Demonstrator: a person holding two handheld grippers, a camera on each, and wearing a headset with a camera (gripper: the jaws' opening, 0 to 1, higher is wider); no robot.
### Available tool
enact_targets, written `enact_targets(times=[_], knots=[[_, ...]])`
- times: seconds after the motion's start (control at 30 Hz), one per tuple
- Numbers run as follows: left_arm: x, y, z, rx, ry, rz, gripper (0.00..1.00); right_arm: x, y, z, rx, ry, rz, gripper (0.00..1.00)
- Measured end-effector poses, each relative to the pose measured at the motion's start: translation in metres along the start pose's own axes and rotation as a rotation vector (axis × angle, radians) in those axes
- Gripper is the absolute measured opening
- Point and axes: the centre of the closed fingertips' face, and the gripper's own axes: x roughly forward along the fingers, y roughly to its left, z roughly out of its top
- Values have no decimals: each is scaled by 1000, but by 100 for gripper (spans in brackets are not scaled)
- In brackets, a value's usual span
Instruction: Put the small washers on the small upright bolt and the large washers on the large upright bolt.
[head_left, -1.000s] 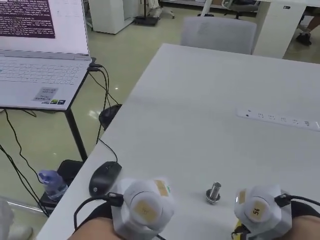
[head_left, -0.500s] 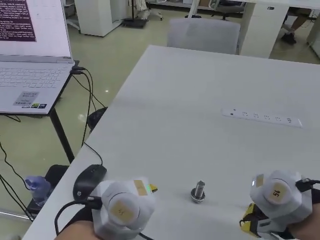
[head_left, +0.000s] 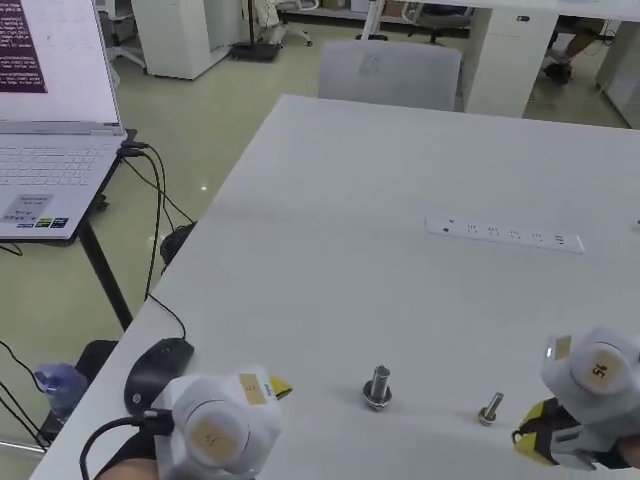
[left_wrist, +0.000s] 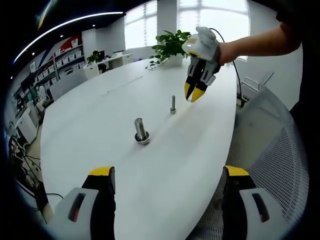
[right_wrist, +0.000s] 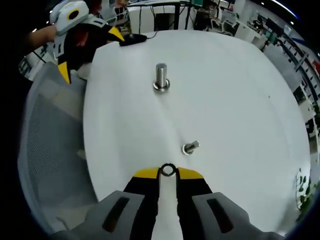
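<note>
Yellow-tipped right tool (right_wrist: 168, 176) pinches a washer (right_wrist: 168, 169) near the small bolt (right_wrist: 190, 147); left tool (left_wrist: 168, 172) gapes wide.

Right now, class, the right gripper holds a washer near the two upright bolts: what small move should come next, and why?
Probably ease the washer forward over the small bolt and lower it on. The right gripper is shut on it, the washer looks small, and that bolt stands just ahead of its jaws; the large bolt is farther off.
</note>
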Motion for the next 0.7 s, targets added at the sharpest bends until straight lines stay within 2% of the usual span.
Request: enact_targets(times=[0.23, 0.43, 0.7], knots=[[1, 2, 4, -12, -6, 9, 88, -1, -16, 11, -1, -5, -15, 13], [2, 7, 2, -16, 0, 18, 88, -2, -30, 20, -6, -7, -34, 13], [3, 6, 0, -21, 5, 9, 87, 0, -35, 30, -9, -10, -32, 13]])
